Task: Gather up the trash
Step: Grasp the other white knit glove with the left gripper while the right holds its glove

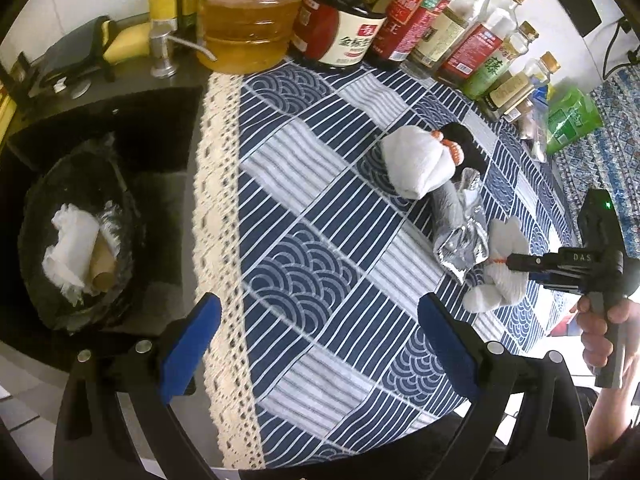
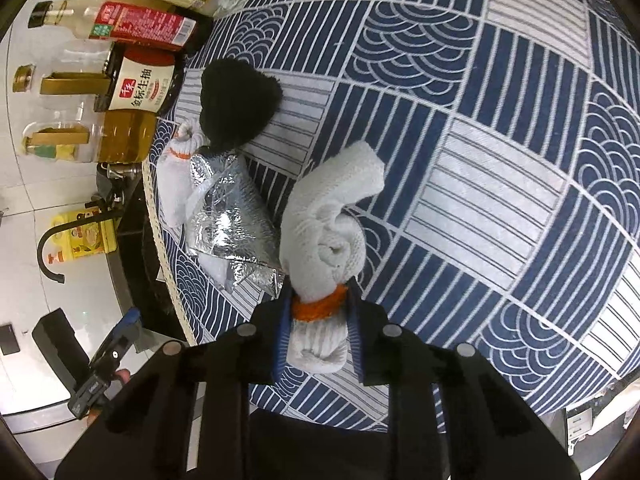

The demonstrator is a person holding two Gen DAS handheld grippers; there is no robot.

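Note:
My right gripper (image 2: 318, 316) is shut on a white knit glove with an orange cuff band (image 2: 324, 236), gripping it at the cuff over the tablecloth; it also shows in the left wrist view (image 1: 498, 268). Beside it lie a crumpled silver foil wrapper (image 2: 228, 216), a second white glove (image 2: 174, 184) and a black fuzzy cloth (image 2: 236, 104). My left gripper (image 1: 320, 328) is open and empty above the table's left edge. A black-lined trash bin (image 1: 80, 236) holding white paper and a cardboard tube sits below left.
A blue patterned tablecloth (image 1: 320, 208) with a lace edge covers the round table. Sauce, oil and vinegar bottles (image 1: 340, 20) line the far rim. A green packet (image 1: 572, 120) lies at the right. A dark sink counter with a faucet (image 1: 162, 52) is at the left.

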